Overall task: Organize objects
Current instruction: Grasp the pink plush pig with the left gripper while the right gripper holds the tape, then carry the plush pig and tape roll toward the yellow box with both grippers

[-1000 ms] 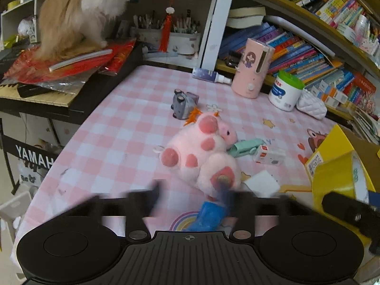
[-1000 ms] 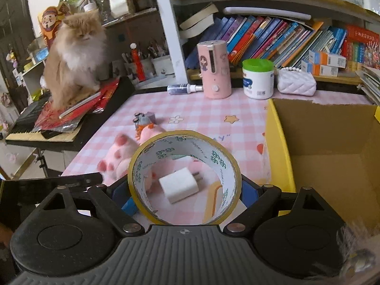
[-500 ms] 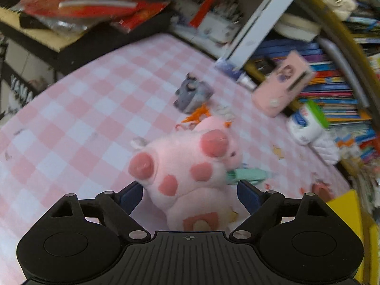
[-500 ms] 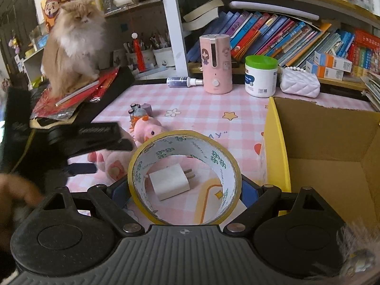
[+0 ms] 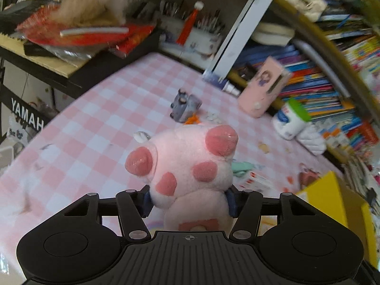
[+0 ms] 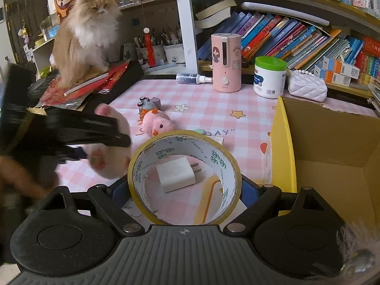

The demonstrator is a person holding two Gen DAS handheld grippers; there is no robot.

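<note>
left gripper (image 5: 188, 200) clamps soft pink spotted plush pig (image 5: 190, 163), left of yellow cardboard box (image 6: 330, 152) | right gripper (image 6: 184, 187) grips yellow tape roll (image 6: 184, 178) beside box | step: carrying; next: likely drop both into box

the left gripper (image 5: 188, 203) has its jaws clamped on a pink plush (image 5: 190, 166), reaching toward 12 o'clock. the right gripper (image 6: 184, 191) pinches a tape roll (image 6: 184, 178), level.

Bright, even light; motion-blurred left view (fisheye-curved edges).
</note>
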